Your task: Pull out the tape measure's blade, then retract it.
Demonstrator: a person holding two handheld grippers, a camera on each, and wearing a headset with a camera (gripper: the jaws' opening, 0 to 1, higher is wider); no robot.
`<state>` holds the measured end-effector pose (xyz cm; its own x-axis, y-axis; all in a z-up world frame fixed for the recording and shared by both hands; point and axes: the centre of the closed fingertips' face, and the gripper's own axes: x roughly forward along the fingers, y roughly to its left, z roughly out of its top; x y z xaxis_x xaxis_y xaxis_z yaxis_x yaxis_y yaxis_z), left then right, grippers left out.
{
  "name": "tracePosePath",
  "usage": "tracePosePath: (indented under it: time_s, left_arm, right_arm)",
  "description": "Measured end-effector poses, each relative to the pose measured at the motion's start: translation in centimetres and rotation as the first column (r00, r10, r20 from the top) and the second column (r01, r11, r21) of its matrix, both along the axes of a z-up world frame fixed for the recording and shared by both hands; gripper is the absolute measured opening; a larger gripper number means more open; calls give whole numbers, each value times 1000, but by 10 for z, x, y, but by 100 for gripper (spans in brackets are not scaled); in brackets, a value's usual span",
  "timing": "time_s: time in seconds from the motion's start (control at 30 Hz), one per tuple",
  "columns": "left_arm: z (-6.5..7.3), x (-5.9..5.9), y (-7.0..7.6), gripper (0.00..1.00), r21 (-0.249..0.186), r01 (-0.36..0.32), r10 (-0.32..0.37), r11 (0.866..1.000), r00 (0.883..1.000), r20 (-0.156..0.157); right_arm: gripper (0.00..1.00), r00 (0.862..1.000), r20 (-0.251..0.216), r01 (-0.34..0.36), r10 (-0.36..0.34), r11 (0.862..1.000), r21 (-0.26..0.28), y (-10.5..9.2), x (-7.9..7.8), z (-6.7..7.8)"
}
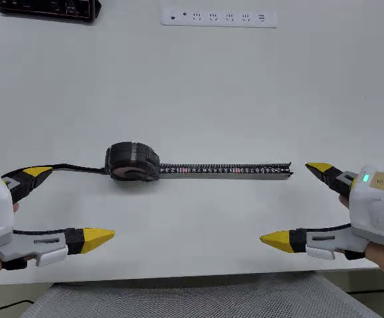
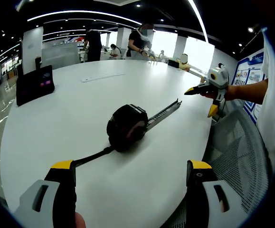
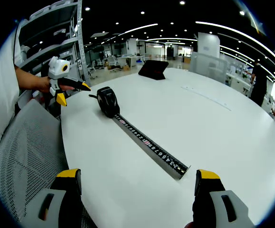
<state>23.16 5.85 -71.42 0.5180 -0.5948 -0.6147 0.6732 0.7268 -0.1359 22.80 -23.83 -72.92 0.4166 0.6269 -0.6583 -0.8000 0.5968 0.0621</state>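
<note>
On the broad white table of an open office hall, our left gripper and right gripper both hover with yellow-tipped jaws spread wide, holding nothing. Between them lies the black rubber-cased tape measure, its numbered steel blade drawn out flat toward the right gripper. We judge that if it is released unguided, the blade may whip back, or the unheld tape measure may skid.

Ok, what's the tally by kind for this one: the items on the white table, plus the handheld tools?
Tape measure: 1
Power strip: 1
Black device at the far edge: 1
Handheld tools, left tool and right tool, both open: 2
Total: 5
</note>
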Motion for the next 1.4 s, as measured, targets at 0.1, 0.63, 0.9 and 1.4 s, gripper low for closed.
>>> tracePosePath:
  time_s: [0.1, 0.63, 0.9, 1.4]
  left_arm:
    - [0, 0, 0, 95, -1, 2, -2, 1000, 1000, 0]
    - [0, 3, -4, 95, -3, 2, -2, 1000, 1000, 3]
    - [0, 7, -6, 95, -2, 4, -4, 1000, 1000, 3]
    - [0, 24, -24, 95, -15, -9, 9, 1000, 1000, -1]
  right_arm:
    - [99, 1000, 2, 3, -3, 1000, 1, -1, 0, 0]
    - [99, 1000, 7, 4, -4, 1000, -1, -2, 3, 1]
    - [99, 1000, 11, -2, 2, 1000, -3, -3, 8, 2]
    - [98, 1000, 13, -6, 6, 1000, -12, -5, 19, 0]
